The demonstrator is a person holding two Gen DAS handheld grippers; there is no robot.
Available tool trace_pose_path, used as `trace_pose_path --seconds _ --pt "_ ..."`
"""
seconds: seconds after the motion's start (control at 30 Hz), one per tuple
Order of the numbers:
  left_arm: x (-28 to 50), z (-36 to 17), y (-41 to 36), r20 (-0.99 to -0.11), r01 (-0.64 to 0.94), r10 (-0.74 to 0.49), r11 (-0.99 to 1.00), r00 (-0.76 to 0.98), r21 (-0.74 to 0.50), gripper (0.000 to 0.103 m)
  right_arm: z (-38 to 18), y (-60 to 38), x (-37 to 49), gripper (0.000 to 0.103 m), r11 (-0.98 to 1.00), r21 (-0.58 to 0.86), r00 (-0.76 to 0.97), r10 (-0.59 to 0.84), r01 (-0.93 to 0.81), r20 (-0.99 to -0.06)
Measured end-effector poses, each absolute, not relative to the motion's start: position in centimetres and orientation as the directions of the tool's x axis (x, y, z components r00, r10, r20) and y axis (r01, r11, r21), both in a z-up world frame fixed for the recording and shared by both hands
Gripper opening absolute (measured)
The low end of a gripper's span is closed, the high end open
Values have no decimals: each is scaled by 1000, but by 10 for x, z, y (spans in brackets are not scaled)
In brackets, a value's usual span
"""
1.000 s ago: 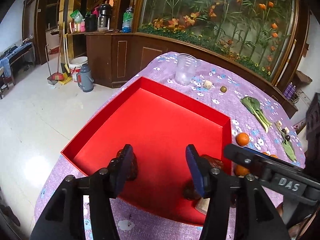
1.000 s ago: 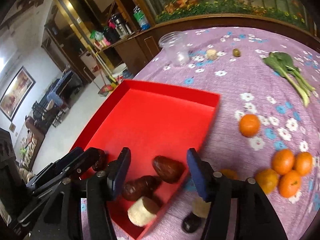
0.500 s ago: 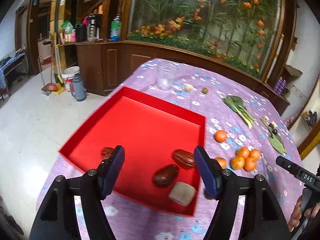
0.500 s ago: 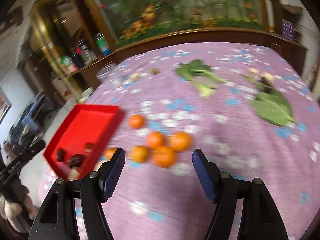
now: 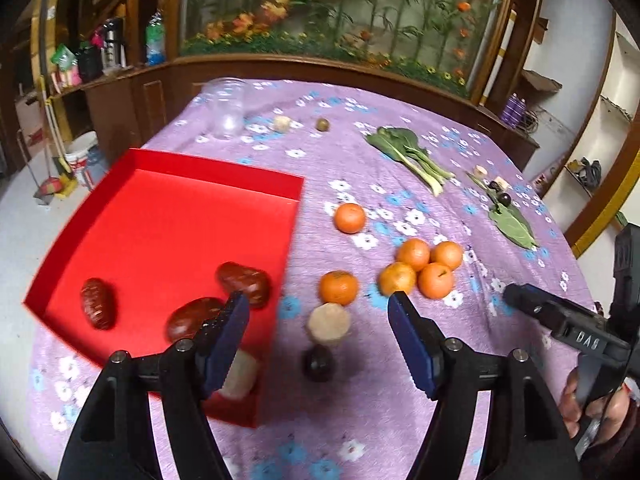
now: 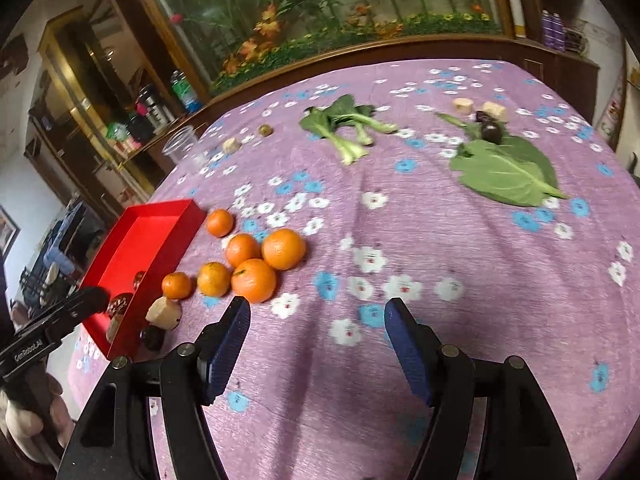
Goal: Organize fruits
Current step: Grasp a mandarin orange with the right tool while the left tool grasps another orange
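Note:
A red tray [image 5: 172,200] [image 6: 158,224] on the purple flowered cloth holds three dark red fruits [image 5: 243,282] and a pale chunk [image 5: 240,376] in its near corner. Several oranges [image 5: 416,270] [image 6: 254,268] lie on the cloth right of the tray. A pale round piece [image 5: 329,324] and a dark plum [image 5: 318,363] sit just outside the tray's edge. My left gripper [image 5: 318,340] hangs open above those two, holding nothing. My right gripper [image 6: 318,340] is open over bare cloth, right of the oranges.
A clear plastic cup [image 5: 228,108], a pale piece [image 5: 282,123] and a small green fruit [image 5: 322,124] stand at the table's far side. Bok choy [image 6: 344,124], a big green leaf [image 6: 504,172], pale pieces and a dark fruit [image 6: 490,130] lie far right.
Both grippers opened wider and swung right, away from the tray. The left went from over the tray floor to beside its right edge; the right now faces the oranges and greens.

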State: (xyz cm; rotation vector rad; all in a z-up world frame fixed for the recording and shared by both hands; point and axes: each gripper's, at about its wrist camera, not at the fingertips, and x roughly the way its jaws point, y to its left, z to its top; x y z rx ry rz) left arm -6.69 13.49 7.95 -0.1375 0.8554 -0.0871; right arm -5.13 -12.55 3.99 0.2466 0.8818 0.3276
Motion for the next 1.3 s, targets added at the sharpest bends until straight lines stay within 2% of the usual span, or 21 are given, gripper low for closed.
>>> trace_pose_path --seconds 0.23,0.47,0.53,0.7,0.83,0.93,1.0,1.07,1.2,1.3 --pt "-17 79 113 -748 87 -146 989 648 -118 71 40 -107 -29 74 900 378 579 430 -216 -693" --pt "47 57 104 -789 139 -218 976 575 -168 70 33 -93 -3 72 893 384 560 447 -234 -698" --pt "62 48 101 -805 139 -216 976 553 -166 64 31 -89 5 65 893 380 553 448 -241 -703" --pt "80 31 95 -834 147 -172 983 524 -111 59 24 -82 19 55 902 359 539 431 -240 -724" --pt "84 20 89 -854 153 -134 986 503 -65 53 17 -77 26 55 904 353 527 427 -241 -734" --pt "84 16 86 -860 160 -112 986 498 -36 38 15 -73 28 55 908 335 531 418 -250 -737" --pt "83 15 84 -858 168 -120 985 500 -39 33 15 -74 29 55 911 329 535 413 -250 -737" --pt "81 15 80 -853 173 -94 985 514 -4 32 15 -74 29 52 912 326 537 410 -248 -737" --pt "74 18 76 -844 179 -89 984 529 9 32 13 -76 30 38 916 320 541 400 -241 -740" --pt "71 23 78 -838 172 -99 985 537 -5 32 13 -77 30 38 910 334 534 414 -243 -737"
